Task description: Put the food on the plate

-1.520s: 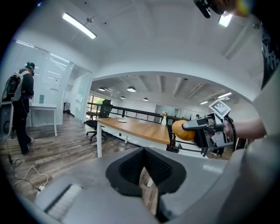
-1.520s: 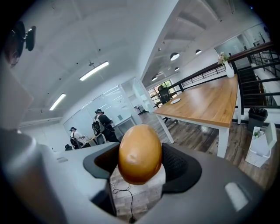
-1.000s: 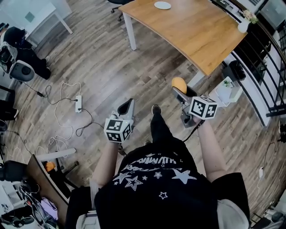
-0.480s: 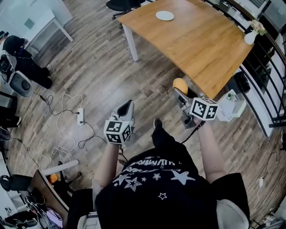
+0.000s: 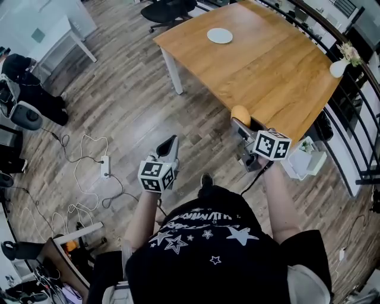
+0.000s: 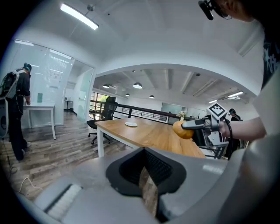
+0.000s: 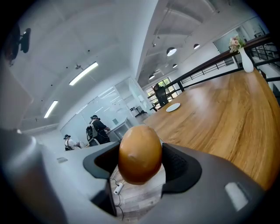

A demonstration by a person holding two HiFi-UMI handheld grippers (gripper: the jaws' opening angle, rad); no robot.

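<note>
A round golden-brown bread roll (image 5: 240, 113) is pinched between the jaws of my right gripper (image 5: 241, 120), held in the air at the near edge of the wooden table (image 5: 267, 65). In the right gripper view the roll (image 7: 140, 154) fills the space between the dark pads. A small white plate (image 5: 219, 35) lies at the table's far side, also seen as the plate (image 7: 173, 107) and the plate (image 6: 131, 124). My left gripper (image 5: 169, 144) hangs over the floor left of the table, jaws together and holding nothing.
A white vase with flowers (image 5: 339, 66) stands at the table's right corner by a black railing (image 5: 362, 89). An office chair (image 5: 169, 9) sits behind the table. A power strip and cables (image 5: 105, 166) lie on the floor at left. People (image 7: 98, 129) stand far off.
The table has come closer and lies further into view, as the person walks toward it. Both grippers keep their pose, and the roll stays in the right one.
</note>
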